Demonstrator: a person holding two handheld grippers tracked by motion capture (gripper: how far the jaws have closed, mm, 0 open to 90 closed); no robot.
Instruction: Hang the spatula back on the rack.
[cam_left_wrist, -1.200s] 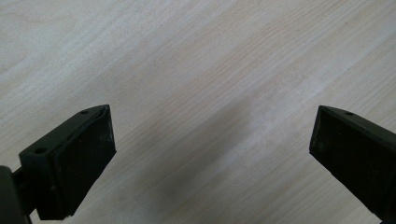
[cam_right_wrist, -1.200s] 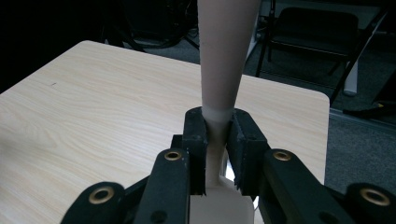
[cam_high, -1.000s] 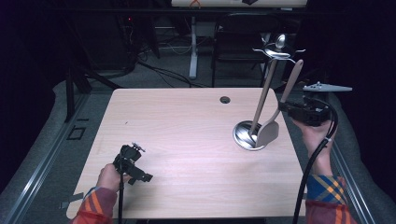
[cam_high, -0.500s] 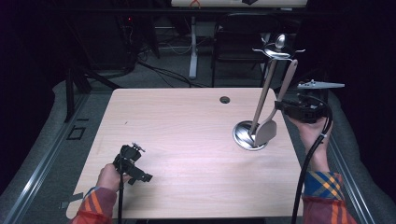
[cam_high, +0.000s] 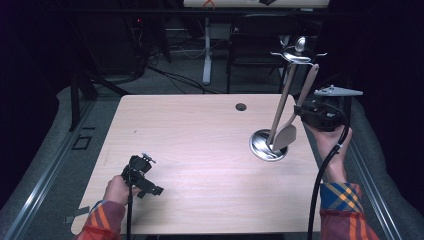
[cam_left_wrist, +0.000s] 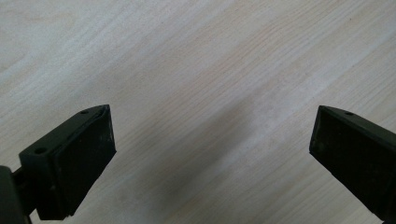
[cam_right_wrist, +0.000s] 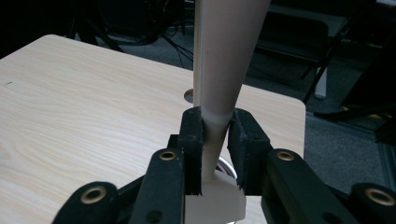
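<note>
Nearest, at the left front of the pale wood-grain table (cam_high: 200, 150), the left gripper (cam_high: 142, 176) rests low over the tabletop in a hand with a striped orange sleeve. In the left gripper view its two black, blocky jaws stand wide apart with only bare wood between them; they hold nothing.

Farther back on the right, the right gripper (cam_right_wrist: 215, 140) grips a wooden spatula (cam_high: 295, 112) by the narrow neck of its handle. In the right gripper view the black pads (cam_right_wrist: 192, 140) sit close against both sides of the smooth, pale, rounded handle; the jaws have just eased open slightly, yet the handle is between them and touching. The spatula is light, unfinished wood, with a long tapering handle and a flat, broad blade at the bottom. It hangs near upright, slightly tilted, its blade just above the round, shiny metal base (cam_high: 267, 146) of a utensil stand (cam_high: 282, 100).

The stand's thin post rises to curved metal hooks (cam_high: 297, 55) at the top; against the dark room their exact shape is hard to make out, as is whether the handle's tip touches them. The blade's lower end is cut off in the right gripper view.

A small dark round hole (cam_high: 241, 106) sits near the table's far edge.
</note>
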